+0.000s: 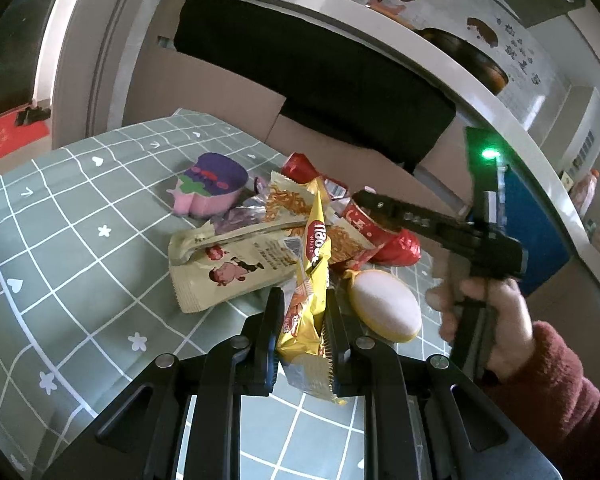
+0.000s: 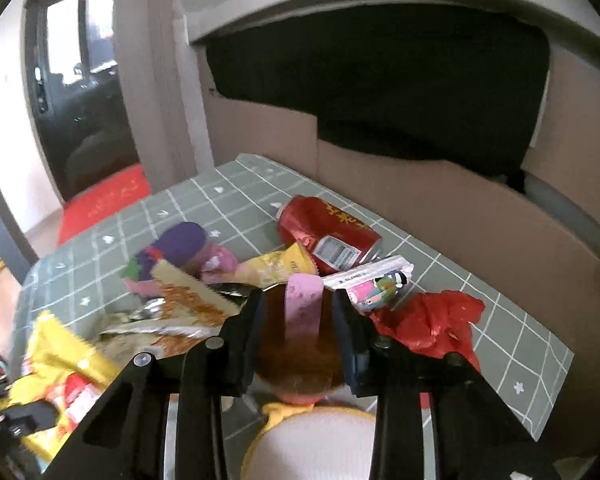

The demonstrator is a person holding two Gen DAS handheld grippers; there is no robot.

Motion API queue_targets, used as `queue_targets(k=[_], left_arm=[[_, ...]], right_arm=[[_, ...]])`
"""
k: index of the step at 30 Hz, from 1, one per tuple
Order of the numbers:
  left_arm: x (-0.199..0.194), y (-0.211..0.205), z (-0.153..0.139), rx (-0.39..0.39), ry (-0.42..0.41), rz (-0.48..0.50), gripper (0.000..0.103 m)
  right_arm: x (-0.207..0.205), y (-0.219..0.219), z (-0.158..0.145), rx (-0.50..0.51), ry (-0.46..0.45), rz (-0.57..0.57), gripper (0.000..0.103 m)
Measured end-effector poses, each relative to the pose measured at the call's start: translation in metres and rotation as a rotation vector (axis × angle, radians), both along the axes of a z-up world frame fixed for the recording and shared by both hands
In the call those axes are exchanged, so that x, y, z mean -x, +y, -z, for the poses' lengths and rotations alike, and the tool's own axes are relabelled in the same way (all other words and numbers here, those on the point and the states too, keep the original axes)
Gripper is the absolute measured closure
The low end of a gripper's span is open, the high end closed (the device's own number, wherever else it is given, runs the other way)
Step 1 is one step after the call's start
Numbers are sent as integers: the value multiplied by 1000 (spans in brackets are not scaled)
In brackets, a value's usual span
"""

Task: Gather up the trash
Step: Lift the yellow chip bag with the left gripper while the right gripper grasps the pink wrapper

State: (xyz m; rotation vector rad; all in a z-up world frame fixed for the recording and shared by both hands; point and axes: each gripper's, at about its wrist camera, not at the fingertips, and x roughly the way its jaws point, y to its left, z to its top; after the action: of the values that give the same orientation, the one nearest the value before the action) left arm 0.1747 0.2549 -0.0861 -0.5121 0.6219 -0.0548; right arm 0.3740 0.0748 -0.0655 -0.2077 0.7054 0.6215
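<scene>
Yellow wrapper point(image 1: 312, 280) sits pinched inside left hand-held gripper point(image 1: 304, 312).

Crumpled snack wrappers point(image 1: 260, 240) heaped mid checked tablecloth point(image 1: 60, 240); purple-pink plush toy point(image 1: 212, 188) left, white oval sponge point(image 1: 384, 304) right, cardboard box point(image 1: 228, 96) behind

glossy foil and film wrappers on a matt checked tablecloth

the yellow wafer wrapper point(image 1: 314, 264) and red crumpled wrapper point(image 2: 432, 322) shine like foil or film; the beige snack bag point(image 1: 228, 268) looks duller. the green tablecloth point(image 1: 60, 216) reads smooth and matt, the cardboard box point(image 2: 440, 208) plain brown and rough, the person's maroon sleeve point(image 1: 560, 396) fuzzy knit cloth, the gripper fingers point(image 1: 270, 332) black matt plastic.
</scene>
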Motion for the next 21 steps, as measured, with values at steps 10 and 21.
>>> queue_targets(k=[10, 21], left_arm=[[-14, -9, -33, -49, -81, -31, 84], [-28, -58, -96, -211, -203, -21, 84]], right_arm=[[23, -15, -41, -21, -119, -1, 93], [75, -74, -114, -96, -238, 23, 93]])
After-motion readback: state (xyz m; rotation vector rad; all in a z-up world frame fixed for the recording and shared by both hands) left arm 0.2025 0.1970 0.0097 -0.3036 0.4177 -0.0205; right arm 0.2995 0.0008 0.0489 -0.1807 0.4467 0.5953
